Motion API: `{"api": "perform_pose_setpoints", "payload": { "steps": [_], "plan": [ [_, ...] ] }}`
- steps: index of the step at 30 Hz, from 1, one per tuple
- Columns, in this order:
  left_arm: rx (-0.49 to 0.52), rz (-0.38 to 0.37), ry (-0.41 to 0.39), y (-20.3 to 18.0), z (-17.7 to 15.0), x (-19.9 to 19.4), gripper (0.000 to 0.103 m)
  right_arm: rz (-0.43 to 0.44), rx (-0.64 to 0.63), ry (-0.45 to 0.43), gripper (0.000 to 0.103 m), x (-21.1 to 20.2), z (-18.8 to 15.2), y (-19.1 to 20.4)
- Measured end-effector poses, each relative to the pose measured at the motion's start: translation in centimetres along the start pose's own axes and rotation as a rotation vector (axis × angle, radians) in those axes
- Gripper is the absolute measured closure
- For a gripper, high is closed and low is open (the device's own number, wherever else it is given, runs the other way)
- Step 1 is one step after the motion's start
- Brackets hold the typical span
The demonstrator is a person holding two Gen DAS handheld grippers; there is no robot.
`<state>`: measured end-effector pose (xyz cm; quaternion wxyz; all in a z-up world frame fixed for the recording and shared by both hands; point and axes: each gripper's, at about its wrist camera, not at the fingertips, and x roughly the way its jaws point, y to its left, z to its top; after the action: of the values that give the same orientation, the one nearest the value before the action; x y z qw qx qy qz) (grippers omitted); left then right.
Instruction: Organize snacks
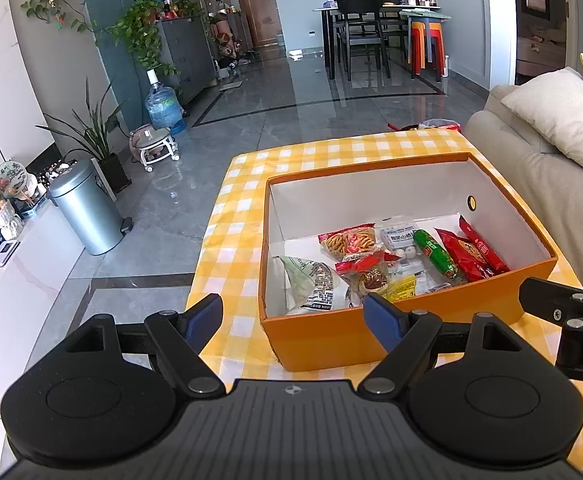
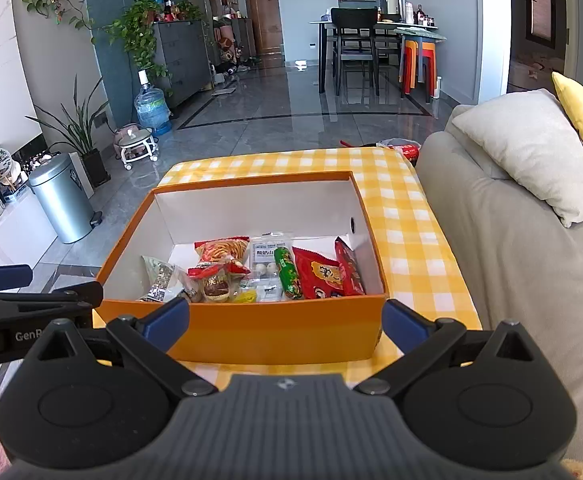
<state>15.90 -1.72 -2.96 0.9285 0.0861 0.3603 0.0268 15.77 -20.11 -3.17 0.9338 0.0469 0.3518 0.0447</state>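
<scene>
An orange box point(image 1: 371, 332) point(image 2: 251, 332) with white inner walls sits on the yellow checked tablecloth point(image 1: 243, 216) point(image 2: 407, 216). Inside lie several snack packets: a green tube point(image 1: 435, 254) point(image 2: 287, 268), red packets point(image 1: 467, 256) point(image 2: 323, 274), a fried-snack bag point(image 1: 349, 240) point(image 2: 221, 250) and a pale green packet point(image 1: 311, 280) point(image 2: 159, 276). My left gripper point(image 1: 293, 320) hovers open and empty before the box's near left corner. My right gripper point(image 2: 285, 322) is open and empty in front of the box's near wall. The right gripper's finger point(image 1: 563, 308) shows at the left view's right edge.
A grey sofa point(image 2: 511, 240) with a beige cushion point(image 2: 531, 152) borders the table on the right. A metal bin point(image 1: 87, 208) stands on the tiled floor to the left beside a white cabinet point(image 1: 19, 280). A red packet point(image 2: 401, 146) lies past the table's far corner.
</scene>
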Motion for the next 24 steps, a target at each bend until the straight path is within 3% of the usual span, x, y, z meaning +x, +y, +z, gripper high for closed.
{"api": "perform_pose_setpoints", "payload": {
  "steps": [24],
  "plan": [
    [-0.013,-0.004,0.014,0.51,-0.58,-0.15,0.009,0.012,-0.017,0.008,0.004,0.02,-0.29,0.21]
  ]
}}
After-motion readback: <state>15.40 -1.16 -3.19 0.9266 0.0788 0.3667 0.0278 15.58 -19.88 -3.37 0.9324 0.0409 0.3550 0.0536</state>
